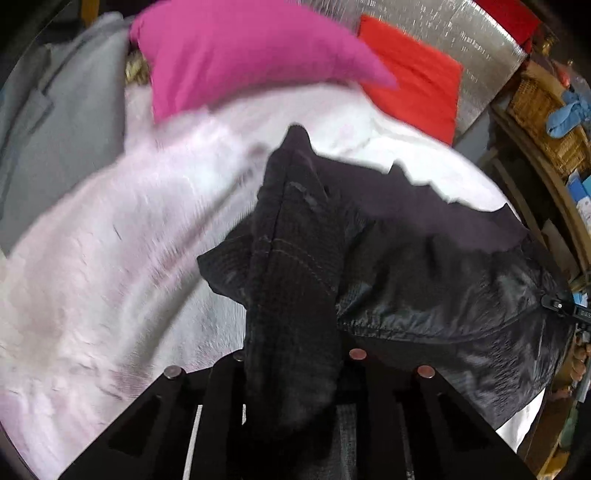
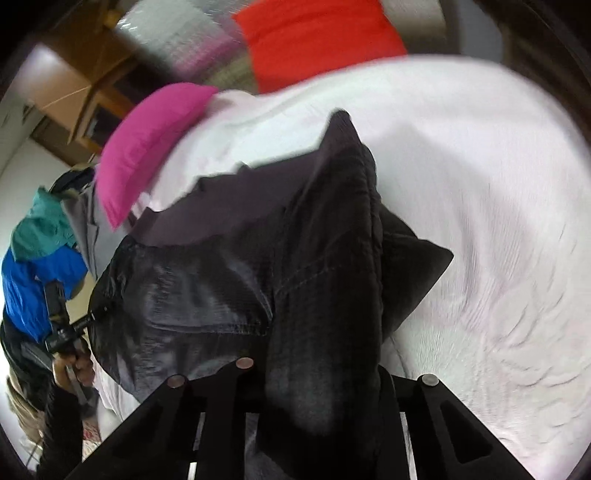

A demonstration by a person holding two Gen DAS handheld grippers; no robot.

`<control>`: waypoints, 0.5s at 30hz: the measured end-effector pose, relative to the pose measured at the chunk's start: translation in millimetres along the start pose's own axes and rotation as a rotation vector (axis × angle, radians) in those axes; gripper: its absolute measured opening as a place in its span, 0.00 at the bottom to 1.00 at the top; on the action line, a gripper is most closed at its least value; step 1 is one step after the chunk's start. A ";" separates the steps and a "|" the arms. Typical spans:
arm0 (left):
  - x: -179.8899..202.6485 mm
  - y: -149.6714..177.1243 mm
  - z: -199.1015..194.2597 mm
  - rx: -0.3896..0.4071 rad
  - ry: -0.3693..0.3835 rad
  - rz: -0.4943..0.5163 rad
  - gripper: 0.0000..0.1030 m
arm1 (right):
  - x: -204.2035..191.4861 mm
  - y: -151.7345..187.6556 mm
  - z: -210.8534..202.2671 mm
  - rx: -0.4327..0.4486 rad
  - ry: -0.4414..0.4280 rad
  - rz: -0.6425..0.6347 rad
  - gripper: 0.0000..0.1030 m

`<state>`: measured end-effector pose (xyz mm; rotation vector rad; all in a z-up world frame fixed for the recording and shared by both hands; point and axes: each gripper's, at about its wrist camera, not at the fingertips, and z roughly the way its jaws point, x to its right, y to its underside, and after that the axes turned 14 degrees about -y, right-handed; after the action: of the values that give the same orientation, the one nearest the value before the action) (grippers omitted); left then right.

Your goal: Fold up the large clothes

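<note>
Left gripper [image 1: 291,369] is clamped on a thick bunched edge of the black garment [image 1: 424,295]; the fabric runs straight up between the jaws and hides the fingertips. Right gripper [image 2: 317,376] is the same: jaws closed on another bunched edge of that garment [image 2: 207,280], fingertips buried in cloth.

Garment hangs stretched between the two grippers, shiny lining side showing, far end draped over the pale pink bedsheet [image 1: 110,258]. Stitched seams show on the gripped folds in both views.

On the bed beyond the garment: magenta pillow [image 1: 240,55] and red pillow [image 1: 413,81], the red one against a silvery panel [image 1: 461,33]. Grey garment [image 1: 62,122] lies at the left edge of the bed in the left wrist view.

Right wrist view also catches the left gripper [image 2: 61,325] at far left, pinching the garment's edge, with the hand [image 2: 74,369] around its handle. Teal and blue clothing [image 2: 37,258] sits behind it. Both views are motion-blurred, so fine detail on the sheet is unclear.
</note>
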<state>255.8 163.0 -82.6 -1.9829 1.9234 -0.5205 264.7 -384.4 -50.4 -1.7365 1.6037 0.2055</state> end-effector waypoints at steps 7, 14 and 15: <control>14.0 -10.5 -111.1 0.213 -0.038 0.063 0.17 | -76.3 -10.0 -77.4 0.117 0.038 -0.153 0.14; 7.4 39.7 -163.3 0.350 0.008 0.044 0.17 | -74.3 43.4 -126.9 0.211 0.021 -0.165 0.14; 11.3 46.2 -159.7 0.352 0.007 0.046 0.17 | -69.8 52.3 -126.8 0.215 0.018 -0.160 0.14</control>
<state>139.4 152.9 36.2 -1.7107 1.7351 -0.7933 157.2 -403.1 58.2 -1.6914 1.4345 -0.0586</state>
